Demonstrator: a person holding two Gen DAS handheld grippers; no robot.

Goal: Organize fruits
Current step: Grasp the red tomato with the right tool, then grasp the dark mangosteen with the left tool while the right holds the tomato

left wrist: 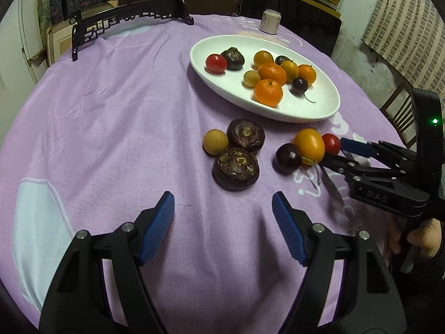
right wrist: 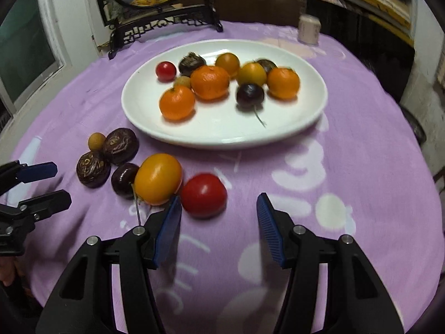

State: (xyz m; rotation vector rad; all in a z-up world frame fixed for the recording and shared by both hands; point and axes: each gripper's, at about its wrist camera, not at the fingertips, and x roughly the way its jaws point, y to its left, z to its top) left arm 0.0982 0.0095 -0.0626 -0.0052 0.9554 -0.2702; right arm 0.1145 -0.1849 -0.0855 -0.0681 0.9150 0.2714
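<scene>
A white oval plate [left wrist: 319, 111] [right wrist: 300, 128] on the purple cloth holds several fruits: mandarins, yellow and red tomatoes, dark cherries, water chestnuts. On the cloth in front of it lie a red tomato [right wrist: 203, 194] [left wrist: 331, 143], a yellow tomato [right wrist: 158, 178] [left wrist: 309, 146], a dark cherry [right wrist: 124, 179] [left wrist: 288, 157], two water chestnuts [left wrist: 235, 168] [left wrist: 245, 135] and a small longan [left wrist: 215, 142]. My right gripper [right wrist: 218, 217] [left wrist: 336, 150] is open, its fingertips just short of the red tomato. My left gripper [left wrist: 223, 208] [right wrist: 52, 183] is open and empty, short of the near chestnut.
A dark carved screen stand [left wrist: 125, 25] [right wrist: 167, 25] stands at the table's back left. A pale can [left wrist: 269, 21] [right wrist: 308, 29] stands behind the plate. A chair [left wrist: 397, 111] is beyond the right edge.
</scene>
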